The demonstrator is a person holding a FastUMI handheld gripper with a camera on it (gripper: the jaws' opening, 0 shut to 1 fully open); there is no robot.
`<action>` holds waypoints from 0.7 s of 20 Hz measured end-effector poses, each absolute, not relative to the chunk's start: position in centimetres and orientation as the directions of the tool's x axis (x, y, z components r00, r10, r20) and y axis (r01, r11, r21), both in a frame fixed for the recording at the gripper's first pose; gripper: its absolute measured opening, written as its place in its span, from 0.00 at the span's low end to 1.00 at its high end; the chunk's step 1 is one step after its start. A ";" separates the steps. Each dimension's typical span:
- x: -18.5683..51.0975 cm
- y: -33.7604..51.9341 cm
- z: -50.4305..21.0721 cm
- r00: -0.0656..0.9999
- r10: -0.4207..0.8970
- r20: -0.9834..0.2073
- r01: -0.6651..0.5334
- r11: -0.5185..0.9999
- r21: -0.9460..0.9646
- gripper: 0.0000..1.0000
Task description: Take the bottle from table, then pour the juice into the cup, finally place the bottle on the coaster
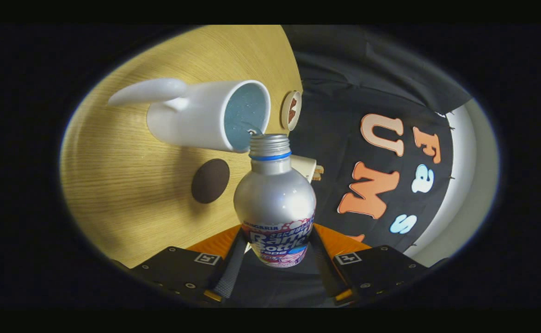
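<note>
My gripper (275, 252) is shut on a silver bottle (275, 199), its fingers (233, 266) pressing on both sides of the labelled lower body. The bottle has a blue neck ring and an open threaded mouth. The whole view is rolled over, so the bottle is tipped sideways relative to the wooden table (127, 194). Its mouth sits right at the rim of a white cup (192, 120) with a long handle and a pale blue inside. A dark brown oval coaster (210, 180) lies on the table beside the cup, just off the bottle's shoulder.
A small round wooden disc (291, 110) with a red mark lies near the table's edge beyond the cup. A cream-coloured object (305, 166) peeks out behind the bottle's shoulder at that edge. The booth's black cloth wall (344, 92) rises past the table.
</note>
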State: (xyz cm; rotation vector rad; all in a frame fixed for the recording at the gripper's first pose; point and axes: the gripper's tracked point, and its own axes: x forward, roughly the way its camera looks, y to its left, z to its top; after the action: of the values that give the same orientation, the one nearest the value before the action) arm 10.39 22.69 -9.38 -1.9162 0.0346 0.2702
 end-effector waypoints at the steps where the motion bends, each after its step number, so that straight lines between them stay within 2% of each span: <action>1: 10.4 22.7 -9.4 0.973 0.104 -0.208 -0.158 -0.363 -0.918 0.75; 14: 10.4 23.1 -8.8 0.970 0.102 -0.223 -0.164 -0.404 -0.900 0.75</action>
State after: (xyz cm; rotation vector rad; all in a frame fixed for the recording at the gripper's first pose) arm 10.37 23.13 -8.82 -1.9654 0.0449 0.2890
